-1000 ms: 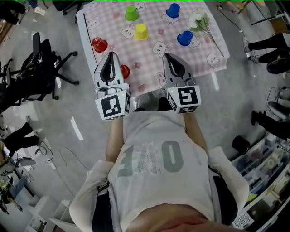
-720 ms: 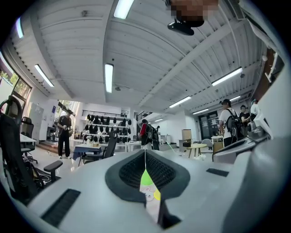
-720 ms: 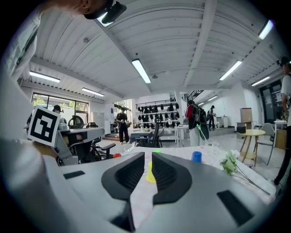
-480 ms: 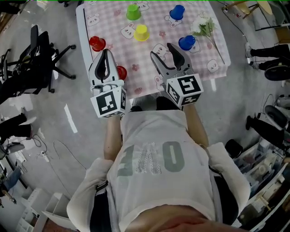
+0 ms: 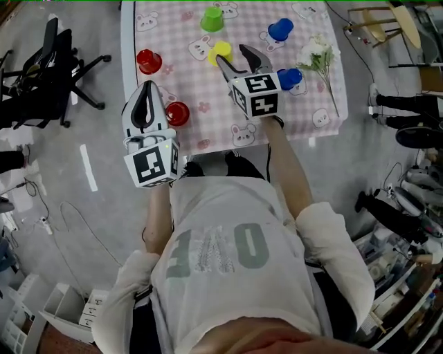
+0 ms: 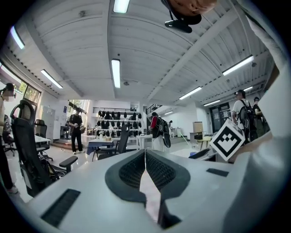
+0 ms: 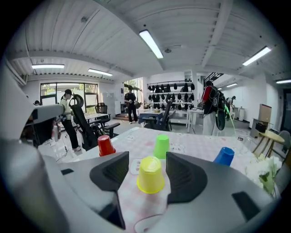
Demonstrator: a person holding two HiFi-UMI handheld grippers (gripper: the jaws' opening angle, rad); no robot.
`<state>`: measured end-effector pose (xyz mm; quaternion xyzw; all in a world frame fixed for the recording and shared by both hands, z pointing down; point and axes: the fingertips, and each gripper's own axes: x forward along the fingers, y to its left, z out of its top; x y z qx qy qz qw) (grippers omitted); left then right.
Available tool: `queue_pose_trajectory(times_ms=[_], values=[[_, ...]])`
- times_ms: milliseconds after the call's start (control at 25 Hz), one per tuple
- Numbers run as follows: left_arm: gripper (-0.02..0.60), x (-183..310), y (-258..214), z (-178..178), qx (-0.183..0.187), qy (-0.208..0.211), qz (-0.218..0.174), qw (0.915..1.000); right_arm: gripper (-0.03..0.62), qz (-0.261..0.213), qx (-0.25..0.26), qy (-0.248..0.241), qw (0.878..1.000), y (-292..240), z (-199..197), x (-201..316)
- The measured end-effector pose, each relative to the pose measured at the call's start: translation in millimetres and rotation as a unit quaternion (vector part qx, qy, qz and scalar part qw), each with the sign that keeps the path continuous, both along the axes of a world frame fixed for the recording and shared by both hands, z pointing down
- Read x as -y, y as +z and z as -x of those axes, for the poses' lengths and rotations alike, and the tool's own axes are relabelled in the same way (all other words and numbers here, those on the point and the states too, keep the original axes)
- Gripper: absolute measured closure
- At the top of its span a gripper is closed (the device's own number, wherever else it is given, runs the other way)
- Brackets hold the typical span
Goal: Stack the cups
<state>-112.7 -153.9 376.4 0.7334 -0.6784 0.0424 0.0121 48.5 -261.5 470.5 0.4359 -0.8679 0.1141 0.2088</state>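
Upside-down cups stand on the pink checked tablecloth [image 5: 208, 97]: yellow [image 5: 221, 48], green [image 5: 212, 19], two blue [image 5: 280, 29] [image 5: 291, 77] and two red [image 5: 148, 61] [image 5: 177, 113]. My right gripper [image 5: 232, 55] reaches over the table, open; its jaws have just been opening. In the right gripper view the yellow cup [image 7: 150, 174] stands between the open jaws of the right gripper [image 7: 146, 157], untouched. My left gripper [image 5: 147, 88] hangs at the table's left edge beside the near red cup. The left gripper [image 6: 145, 152] is shut and empty, pointing level into the room.
A bunch of white flowers [image 5: 318, 55] lies at the table's right side. Office chairs [image 5: 48, 76] stand on the floor to the left. In the right gripper view the green cup [image 7: 161, 146], a red cup [image 7: 106, 145] and a blue cup [image 7: 224, 156] stand beyond the yellow one.
My right gripper has moved forward from the table's near edge to the yellow cup, and its jaws have opened. The left gripper has shifted slightly left and stays shut.
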Motion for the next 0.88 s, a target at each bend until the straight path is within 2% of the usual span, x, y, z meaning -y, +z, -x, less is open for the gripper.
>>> queue_pose_trajectory(times_ms=[160, 280, 400, 480, 640, 880], values=[[0.553, -4.5, 8.0, 13.7, 0.002, -0.018, 0.013, 0.9998, 0.334, 0.023, -0.027, -0.008, 0.999, 26.4, 6.8, 14.4], [0.553, -6.5, 12.1, 20.9, 0.002, -0.029, 0.019, 0.9994, 0.362, 0.032, -0.037, -0.011, 0.999, 36.2, 8.0, 18.3], [0.552, -7.7, 14.5, 25.3, 0.002, -0.036, 0.022, 0.9991, 0.363, 0.042, -0.040, -0.013, 0.998, 44.9, 9.3, 18.5], [0.553, -7.1, 14.4, 27.0, 0.002, -0.038, 0.022, 0.9990, 0.385, 0.041, -0.044, -0.011, 0.998, 47.0, 9.4, 18.9], [0.554, -4.6, 13.4, 26.8, 0.001, -0.035, 0.020, 0.9992, 0.387, 0.034, -0.044, -0.008, 0.998, 42.7, 7.7, 18.8], [0.552, 0.7, 10.4, 25.2, -0.003, -0.026, 0.016, 0.9995, 0.388, 0.007, -0.026, 0.011, 1.000, 9.0, -10.0, 1.2]])
